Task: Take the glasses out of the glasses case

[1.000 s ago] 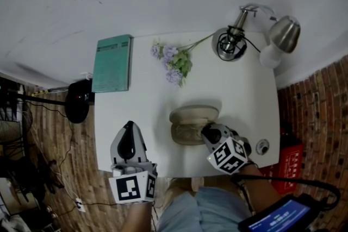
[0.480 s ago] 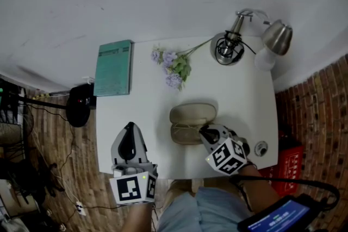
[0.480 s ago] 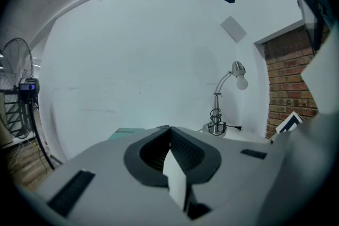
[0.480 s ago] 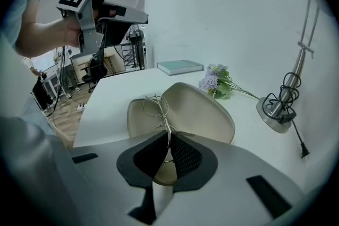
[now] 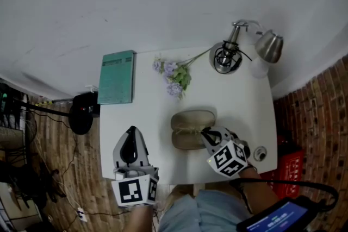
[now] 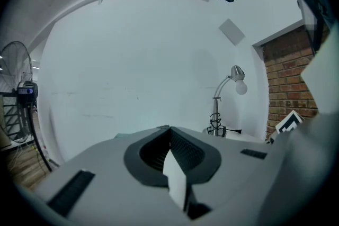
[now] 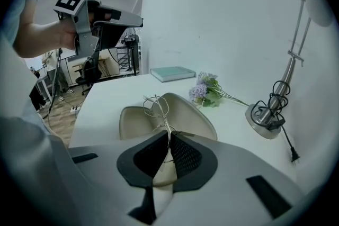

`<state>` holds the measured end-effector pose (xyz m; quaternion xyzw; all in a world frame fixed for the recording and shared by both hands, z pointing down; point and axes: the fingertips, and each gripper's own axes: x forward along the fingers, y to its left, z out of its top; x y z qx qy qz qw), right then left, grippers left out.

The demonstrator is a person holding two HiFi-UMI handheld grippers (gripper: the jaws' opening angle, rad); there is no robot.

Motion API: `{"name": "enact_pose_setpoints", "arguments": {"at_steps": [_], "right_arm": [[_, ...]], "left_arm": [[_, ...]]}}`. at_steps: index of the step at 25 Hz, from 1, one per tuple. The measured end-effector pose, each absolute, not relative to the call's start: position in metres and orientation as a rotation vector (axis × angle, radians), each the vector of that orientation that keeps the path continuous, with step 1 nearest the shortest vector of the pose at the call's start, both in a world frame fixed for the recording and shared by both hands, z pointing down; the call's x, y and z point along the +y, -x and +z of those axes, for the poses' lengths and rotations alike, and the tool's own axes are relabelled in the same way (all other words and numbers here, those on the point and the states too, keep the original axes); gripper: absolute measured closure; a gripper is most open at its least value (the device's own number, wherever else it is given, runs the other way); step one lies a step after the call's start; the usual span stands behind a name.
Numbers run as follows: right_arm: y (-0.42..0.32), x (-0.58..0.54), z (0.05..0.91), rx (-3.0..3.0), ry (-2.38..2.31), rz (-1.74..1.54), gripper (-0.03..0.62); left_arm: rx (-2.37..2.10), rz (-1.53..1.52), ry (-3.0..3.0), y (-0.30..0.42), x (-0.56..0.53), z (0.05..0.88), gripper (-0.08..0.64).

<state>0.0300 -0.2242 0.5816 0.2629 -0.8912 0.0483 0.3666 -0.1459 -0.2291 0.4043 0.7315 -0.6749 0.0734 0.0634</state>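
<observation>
An open beige glasses case (image 5: pixel 191 129) lies in the middle of the white table (image 5: pixel 239 100). My right gripper (image 5: pixel 206 132) is at the case's right end, shut on a thin wire-framed pair of glasses (image 7: pixel 158 107). In the right gripper view the glasses hang just above the open case (image 7: pixel 188 114), lenses away from the jaws. My left gripper (image 5: pixel 130 131) hovers near the table's front left edge, shut with nothing between its jaws (image 6: pixel 169 128). It also shows raised at the upper left of the right gripper view, left gripper (image 7: pixel 139 21).
A teal book (image 5: pixel 117 77) lies at the table's back left. Purple flowers (image 5: pixel 173 72) lie behind the case. A metal desk lamp (image 5: pixel 228 57) with a coiled cord stands at the back right. A small round fitting (image 5: pixel 260 154) sits near the front right corner.
My right gripper has risen a little with the glasses pinched in it, drawing them up off the case. The left gripper has stayed where it was.
</observation>
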Motion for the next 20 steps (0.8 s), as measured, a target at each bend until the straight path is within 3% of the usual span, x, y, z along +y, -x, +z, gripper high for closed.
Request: {"name": "enact_pose_setpoints", "arguments": {"at_steps": [20], "right_arm": [[-0.034,-0.270,0.489,-2.459,-0.964,0.075,0.557]], "left_arm": [[-2.077,0.123,-2.333,0.134,-0.238,0.355,0.554]]}}
